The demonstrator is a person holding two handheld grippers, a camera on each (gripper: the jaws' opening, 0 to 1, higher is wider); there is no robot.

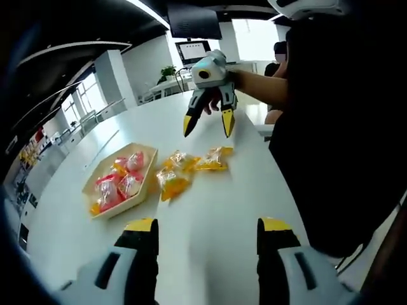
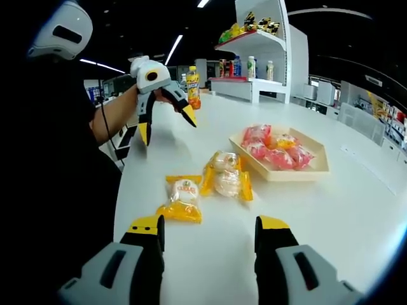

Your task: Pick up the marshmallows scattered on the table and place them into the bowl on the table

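A long white table [image 2: 356, 216] carries a shallow wooden bowl [image 2: 316, 170], hexagonal in outline, and everything else is best placed from it. Inside the bowl lie wrapped marshmallows in pink and red packets [image 2: 275, 151]; about four can be counted in the right gripper view, though they overlap and the exact number is hard to fix. In the left gripper view the same bowl [image 1: 147, 154] shows its pink packets [image 1: 118, 183] heaped together.

Outside the bowl, three yellow-wrapped marshmallows rest on the tabletop. In the right gripper view two of them [image 2: 227, 176] lie side by side and touching, just beside the bowl's near edge, and the third [image 2: 181, 199] sits a little farther from the bowl, apart from the pair. In the left gripper view the three yellow packets [image 1: 191, 164] form a loose cluster next to the bowl.

The left gripper [image 2: 166, 121] hangs above the table, well apart from the bowl, its yellow-tipped jaws spread and holding nothing. The right gripper [image 1: 208, 122] hovers likewise beyond the yellow packets from the bowl, jaws spread and empty.

Beyond the bowl stands a white shelf unit [image 2: 264, 47] with bottles and packets on it.
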